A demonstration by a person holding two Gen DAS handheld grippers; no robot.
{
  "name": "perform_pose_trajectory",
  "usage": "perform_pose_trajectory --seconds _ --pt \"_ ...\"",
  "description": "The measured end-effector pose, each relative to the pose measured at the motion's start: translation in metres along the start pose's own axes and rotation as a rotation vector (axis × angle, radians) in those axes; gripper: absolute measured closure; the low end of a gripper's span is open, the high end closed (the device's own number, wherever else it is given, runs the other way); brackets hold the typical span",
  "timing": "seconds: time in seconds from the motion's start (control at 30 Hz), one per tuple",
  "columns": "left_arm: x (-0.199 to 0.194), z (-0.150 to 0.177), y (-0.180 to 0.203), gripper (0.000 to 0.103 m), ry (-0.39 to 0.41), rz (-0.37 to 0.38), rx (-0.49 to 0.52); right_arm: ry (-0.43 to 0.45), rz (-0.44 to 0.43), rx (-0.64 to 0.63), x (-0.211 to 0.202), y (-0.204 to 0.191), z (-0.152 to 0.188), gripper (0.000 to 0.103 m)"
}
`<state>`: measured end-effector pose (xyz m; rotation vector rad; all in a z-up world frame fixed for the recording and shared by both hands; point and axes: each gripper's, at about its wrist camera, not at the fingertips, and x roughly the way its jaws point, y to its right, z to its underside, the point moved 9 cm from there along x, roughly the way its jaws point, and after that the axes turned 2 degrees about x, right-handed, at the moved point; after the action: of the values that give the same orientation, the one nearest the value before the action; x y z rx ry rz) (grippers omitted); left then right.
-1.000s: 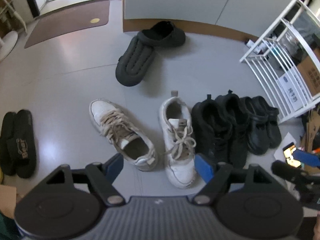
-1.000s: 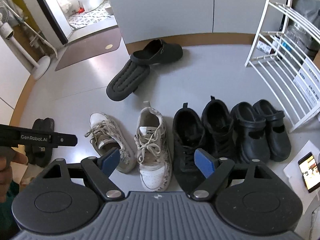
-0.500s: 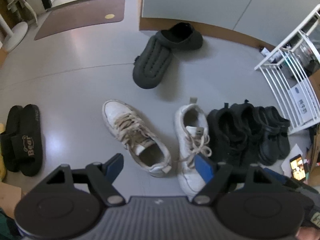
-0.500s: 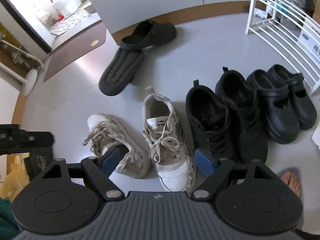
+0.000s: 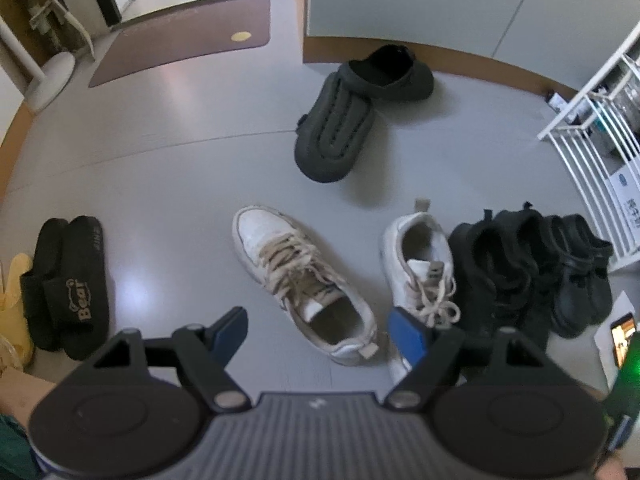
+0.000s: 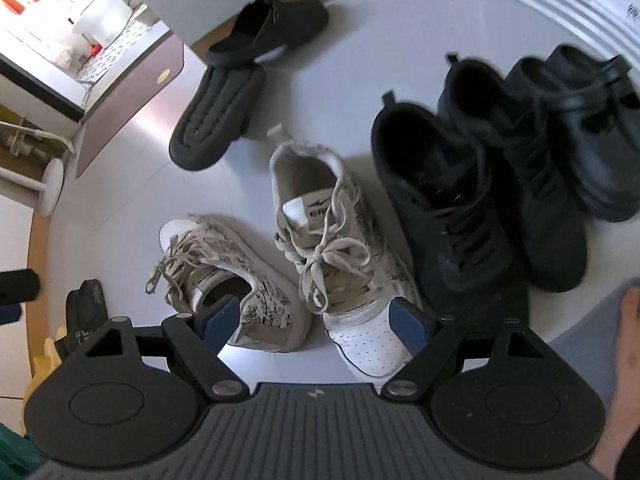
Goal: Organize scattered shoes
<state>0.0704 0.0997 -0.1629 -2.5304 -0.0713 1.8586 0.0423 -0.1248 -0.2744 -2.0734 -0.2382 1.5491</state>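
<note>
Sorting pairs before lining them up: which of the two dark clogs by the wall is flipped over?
The nearer clog, showing its ribbed sole up. The other clog sits upright by the wall, opening visible, its toe overlapping the flipped one.

Glossy grey floor (image 5: 168, 184) — cloth-laced white sneakers (image 6: 344, 248), matt black clogs (image 5: 332, 132).

"Bear" – gold lettering on black slide sandal (image 5: 82, 304) strap

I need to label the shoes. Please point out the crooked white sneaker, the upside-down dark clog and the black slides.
crooked white sneaker (image 5: 298, 280), left wrist view, on its laces.
upside-down dark clog (image 5: 334, 132), left wrist view, on its ribbed sole.
black slides (image 5: 78, 292), left wrist view, on the printed strap.
</note>
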Motion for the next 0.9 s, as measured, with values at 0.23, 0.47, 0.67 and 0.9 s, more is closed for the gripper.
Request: perform_pose_trajectory --seconds 0.23,0.47,0.67,0.9 --pt "0.018 0.006 -0.001 0.026 -0.05 -0.031 0.037 0.01 -0.08 0.106 0.036 0.013 0.008 0.018" --pt "0.024 0.008 -0.016 0.03 -0.068 -0.031 0.014 -0.024 -0.136 0.155 0.064 0.012 0.028 0.028" --pt "0.033 0.015 -0.026 0.035 -0.103 -0.042 0.0 -0.022 -0.141 0.219 0.074 0.005 0.04 0.039" --pt "0.025 0.013 -0.022 0.035 -0.087 -0.027 0.022 -0.054 -0.202 0.243 0.08 -0.031 0.063 0.039"
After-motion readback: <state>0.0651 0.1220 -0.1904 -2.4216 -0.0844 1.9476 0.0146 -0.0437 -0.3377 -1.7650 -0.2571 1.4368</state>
